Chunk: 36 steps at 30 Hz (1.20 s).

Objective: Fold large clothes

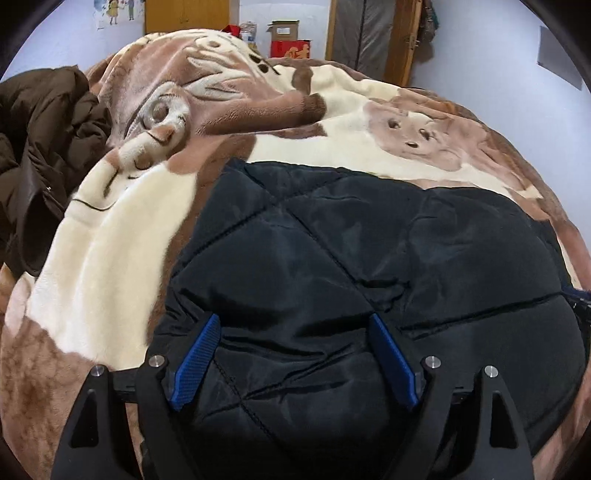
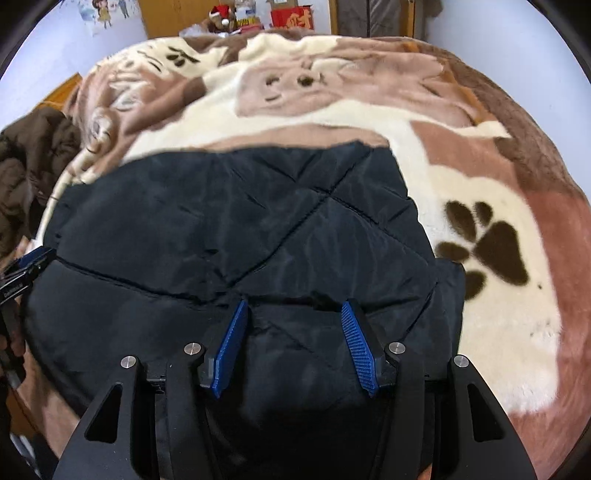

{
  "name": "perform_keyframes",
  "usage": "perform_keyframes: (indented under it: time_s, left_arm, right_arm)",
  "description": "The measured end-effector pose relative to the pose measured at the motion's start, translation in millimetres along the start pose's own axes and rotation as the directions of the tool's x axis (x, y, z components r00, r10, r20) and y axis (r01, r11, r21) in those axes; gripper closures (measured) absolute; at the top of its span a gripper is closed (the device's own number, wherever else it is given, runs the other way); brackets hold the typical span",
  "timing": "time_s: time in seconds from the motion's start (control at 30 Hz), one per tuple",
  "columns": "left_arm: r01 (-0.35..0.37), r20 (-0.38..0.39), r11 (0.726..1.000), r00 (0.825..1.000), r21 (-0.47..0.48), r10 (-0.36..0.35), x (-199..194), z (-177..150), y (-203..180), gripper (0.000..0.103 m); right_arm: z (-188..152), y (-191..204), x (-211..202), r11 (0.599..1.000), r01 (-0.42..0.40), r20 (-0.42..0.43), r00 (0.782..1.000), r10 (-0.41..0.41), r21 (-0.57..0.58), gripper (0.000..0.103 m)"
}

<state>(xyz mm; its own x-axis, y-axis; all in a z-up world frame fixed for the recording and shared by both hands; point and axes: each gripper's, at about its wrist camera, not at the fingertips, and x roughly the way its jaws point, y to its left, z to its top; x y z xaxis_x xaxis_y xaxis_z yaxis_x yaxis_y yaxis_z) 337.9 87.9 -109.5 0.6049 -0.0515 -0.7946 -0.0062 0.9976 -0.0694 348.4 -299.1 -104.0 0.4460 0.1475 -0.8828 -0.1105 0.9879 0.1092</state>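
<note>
The black quilted jacket [image 1: 369, 266] lies folded flat on the plush blanket [image 1: 122, 236] that covers the bed, its far edge straight and its right edge near a paw print [image 2: 484, 243]. The left gripper [image 1: 295, 325] hovers over its near part, jaws spread wide and holding nothing. The right gripper [image 2: 295, 310] does likewise, jaws parted and empty. Bare blanket lies open beyond and to both sides. A brown coat [image 1: 40, 147] is heaped at the left edge. Far off, an open cardboard box [image 1: 283, 31] sits on a red box [image 2: 292, 19] with unreadable gold characters.
</note>
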Motion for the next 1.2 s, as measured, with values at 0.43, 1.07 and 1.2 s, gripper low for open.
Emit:
perform_keyframes:
  time_s: [0.43,1.07,1.2]
  left_arm:
    - [0.016,0.059,1.000,0.998,-0.024,-0.014,-52,7,-14,0.026]
    - [0.087,-0.046,0.993,0.995,0.084,-0.084,-8,-40,-111,0.024]
    - [0.074,-0.057,0.994,0.996,0.081,-0.069,-9,-38,-113,0.024]
  right_arm:
    - [-3,4,-53,0.999,-0.006,0.089,0.996,0.002,0.041,0.050]
    - [-48,67,13,0.996,0.016,-0.024,1.000,-0.018,-0.088,0.049]
    - [-47,69,14,0.996,0.019,-0.036,0.999,-0.022,-0.090,0.049]
